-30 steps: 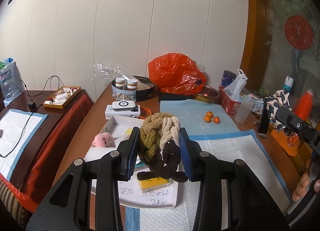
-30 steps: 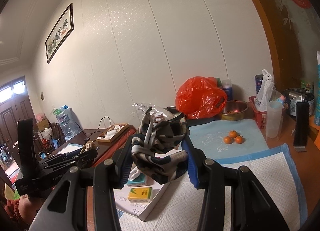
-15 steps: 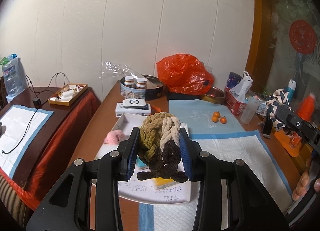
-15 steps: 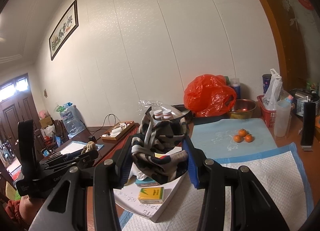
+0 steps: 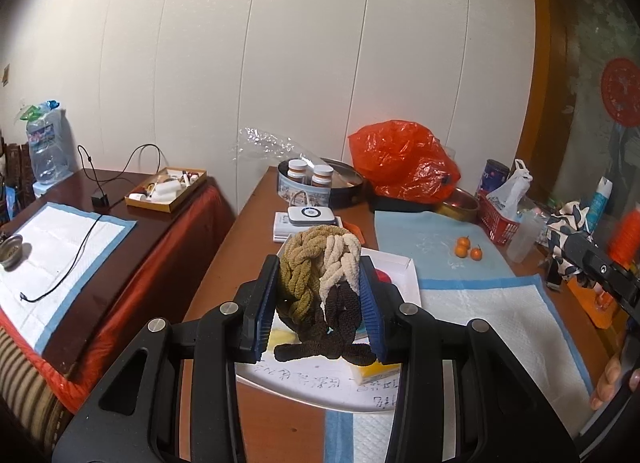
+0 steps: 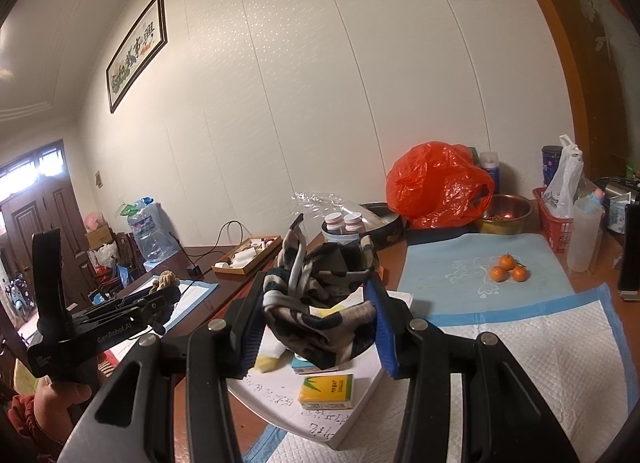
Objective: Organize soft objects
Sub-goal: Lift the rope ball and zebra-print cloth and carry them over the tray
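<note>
A long wooden table (image 5: 256,231) runs along the white wall, with a second, darker table (image 5: 120,199) to its left. White pads with blue edges lie on both; the pad (image 5: 492,303) on the long table reaches toward the near edge. A pale blue mat (image 6: 452,263) lies farther back on the long table, with 3 small oranges (image 6: 508,267) on it. An orange plastic bag (image 5: 402,161) sits at the back beside a metal bowl (image 6: 506,215).

A flat white box (image 6: 360,387) rests on the near end of the long table, part of it on the pad. Inside it lies a yellow packet (image 6: 327,391).

The left gripper (image 5: 320,303) is clamped on a braided yarn bundle (image 5: 320,287) in olive, cream and dark brown. The bundle fills the gap between the 2 blue pads, its top bulging above them and its dark strands hanging below, all held in the air above the white box.

The right gripper (image 6: 320,323) is clamped on a patterned scarf (image 6: 320,303), dark with pale patches. The scarf is bunched between the blue pads, 1 end sticking up above them, and it hangs over the box too.

In the right wrist view the left gripper shows at far left, with fingers (image 6: 56,395) of a hand around its handle.
</note>
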A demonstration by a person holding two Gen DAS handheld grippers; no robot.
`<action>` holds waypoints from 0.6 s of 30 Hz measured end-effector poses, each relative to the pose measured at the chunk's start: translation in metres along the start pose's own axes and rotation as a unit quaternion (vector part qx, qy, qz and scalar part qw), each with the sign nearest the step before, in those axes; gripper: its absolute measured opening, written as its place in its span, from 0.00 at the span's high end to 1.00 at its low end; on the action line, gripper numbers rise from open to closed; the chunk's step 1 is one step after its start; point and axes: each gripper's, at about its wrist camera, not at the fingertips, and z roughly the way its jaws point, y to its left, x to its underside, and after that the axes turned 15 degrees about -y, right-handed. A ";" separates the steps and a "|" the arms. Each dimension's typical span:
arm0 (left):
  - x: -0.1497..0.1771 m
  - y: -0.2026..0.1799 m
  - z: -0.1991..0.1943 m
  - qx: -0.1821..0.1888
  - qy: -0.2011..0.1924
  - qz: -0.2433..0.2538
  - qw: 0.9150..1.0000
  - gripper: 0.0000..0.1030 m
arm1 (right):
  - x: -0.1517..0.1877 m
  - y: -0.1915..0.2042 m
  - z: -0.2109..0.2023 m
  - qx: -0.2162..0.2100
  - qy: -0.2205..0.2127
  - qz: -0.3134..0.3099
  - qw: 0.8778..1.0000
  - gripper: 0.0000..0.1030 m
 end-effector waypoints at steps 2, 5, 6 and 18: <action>0.001 0.001 0.001 0.002 0.002 0.000 1.000 0.63 | 0.001 0.002 0.003 0.000 0.002 -0.002 1.000 0.54; 0.002 0.004 0.005 0.004 0.005 -0.001 1.000 0.63 | 0.002 0.004 0.006 0.001 0.004 -0.003 1.000 0.54; 0.002 0.004 0.007 0.005 0.006 -0.002 1.000 0.63 | 0.002 0.004 0.007 0.001 0.005 -0.003 1.000 0.54; 0.008 0.009 0.043 0.014 0.026 -0.007 1.000 0.63 | 0.009 -0.001 0.023 0.016 0.018 -0.004 1.000 0.54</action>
